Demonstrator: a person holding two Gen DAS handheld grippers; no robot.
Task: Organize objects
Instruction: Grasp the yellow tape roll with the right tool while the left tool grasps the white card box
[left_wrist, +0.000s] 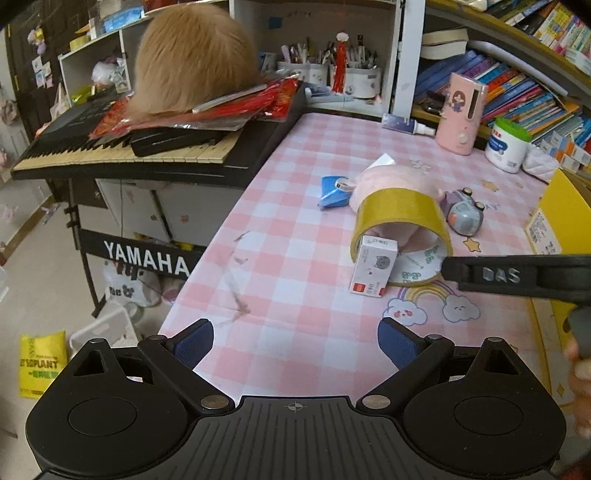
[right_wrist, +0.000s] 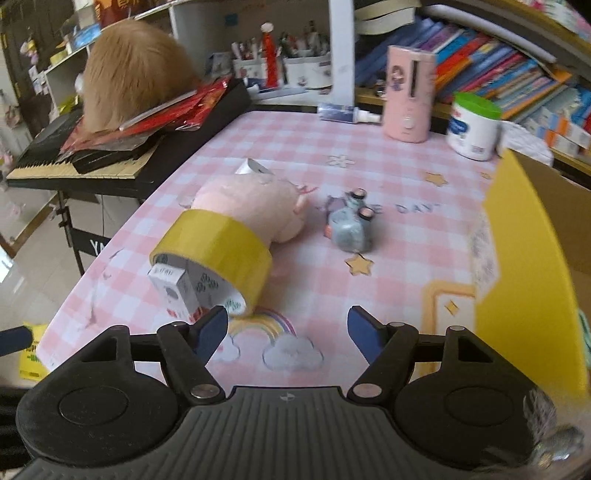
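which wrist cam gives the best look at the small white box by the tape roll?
Left wrist: the small white box stands in plain sight, sharp, its printed front readable, leaning against the yellow tape roll. Right wrist shows it blurred, at an angle, its lower corner cut off by a gripper finger.

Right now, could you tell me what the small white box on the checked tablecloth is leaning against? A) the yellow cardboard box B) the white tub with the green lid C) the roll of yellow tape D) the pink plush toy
C: the small white box stands propped against the open end of the roll of yellow tape, which lies on its side in front of the pink plush toy.
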